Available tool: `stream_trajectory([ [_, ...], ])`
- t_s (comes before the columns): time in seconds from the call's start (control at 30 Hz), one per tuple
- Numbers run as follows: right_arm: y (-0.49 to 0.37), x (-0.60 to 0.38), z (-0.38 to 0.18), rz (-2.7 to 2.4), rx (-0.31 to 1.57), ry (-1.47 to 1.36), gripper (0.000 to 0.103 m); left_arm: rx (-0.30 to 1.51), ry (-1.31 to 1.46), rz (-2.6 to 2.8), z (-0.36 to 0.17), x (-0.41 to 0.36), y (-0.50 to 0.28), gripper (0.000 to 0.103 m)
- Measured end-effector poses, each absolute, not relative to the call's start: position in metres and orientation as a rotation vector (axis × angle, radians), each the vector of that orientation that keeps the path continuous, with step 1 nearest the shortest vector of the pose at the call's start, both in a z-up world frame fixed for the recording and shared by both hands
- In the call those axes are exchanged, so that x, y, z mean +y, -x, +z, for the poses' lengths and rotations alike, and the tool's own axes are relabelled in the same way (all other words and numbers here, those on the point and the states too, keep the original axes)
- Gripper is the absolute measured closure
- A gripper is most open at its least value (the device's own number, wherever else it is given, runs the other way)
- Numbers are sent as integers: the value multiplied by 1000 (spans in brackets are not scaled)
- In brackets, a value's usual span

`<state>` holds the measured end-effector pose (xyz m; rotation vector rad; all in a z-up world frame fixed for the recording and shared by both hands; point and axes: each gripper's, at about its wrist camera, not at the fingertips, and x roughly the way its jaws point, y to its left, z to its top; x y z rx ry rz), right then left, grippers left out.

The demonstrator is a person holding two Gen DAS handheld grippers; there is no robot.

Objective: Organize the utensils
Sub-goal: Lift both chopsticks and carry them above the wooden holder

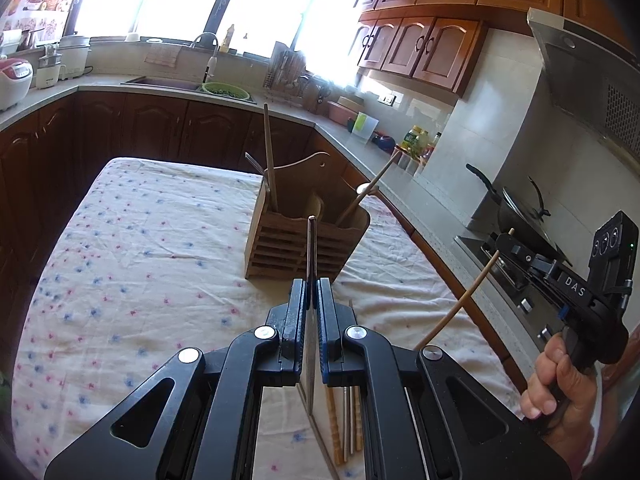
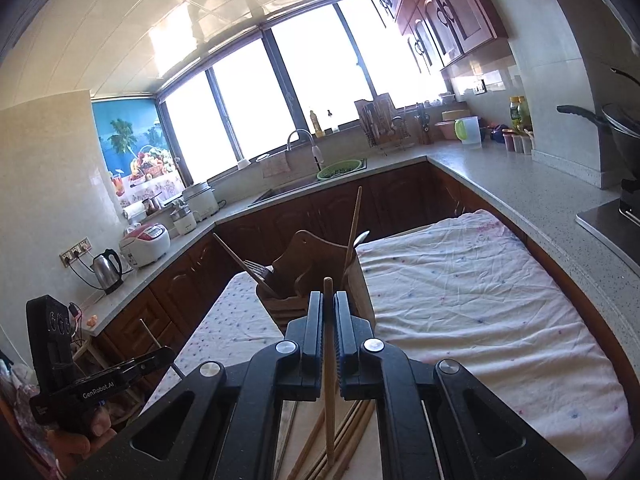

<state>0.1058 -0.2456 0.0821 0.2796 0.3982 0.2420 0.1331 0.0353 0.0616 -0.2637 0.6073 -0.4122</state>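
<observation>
A slatted wooden utensil holder (image 1: 296, 240) (image 2: 316, 292) stands on the cloth-covered table, with wooden chopsticks, a fork (image 1: 254, 164) and a spoon (image 1: 362, 189) sticking out of it. My left gripper (image 1: 312, 284) is shut on a thin flat metal utensil (image 1: 312, 240) seen edge-on, held upright in front of the holder. My right gripper (image 2: 328, 296) is shut on a wooden chopstick (image 2: 329, 360), also held upright. In the left wrist view the right gripper (image 1: 505, 242) hovers beyond the table's right side with the chopstick (image 1: 460, 304) slanting through it. Several loose chopsticks (image 1: 348, 420) (image 2: 352, 432) lie on the table below both grippers.
A white floral cloth (image 1: 140, 260) covers the table. A counter (image 2: 500, 184) wraps around behind and to the right, with a sink (image 1: 168, 82), a stove with a wok (image 1: 520, 212), bottles and a kettle (image 2: 106, 270). A hand (image 1: 560, 376) grips the right tool's handle.
</observation>
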Motion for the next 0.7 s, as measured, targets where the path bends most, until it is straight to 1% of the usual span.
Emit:
stream_trajectory([
  [0.3, -115, -248, 90, 248, 374, -284, 98, 574, 268, -396, 74, 38, -143, 99],
  [0.7, -141, -251, 119, 244, 300, -284, 98, 485, 239, -365, 109, 36, -168, 99],
])
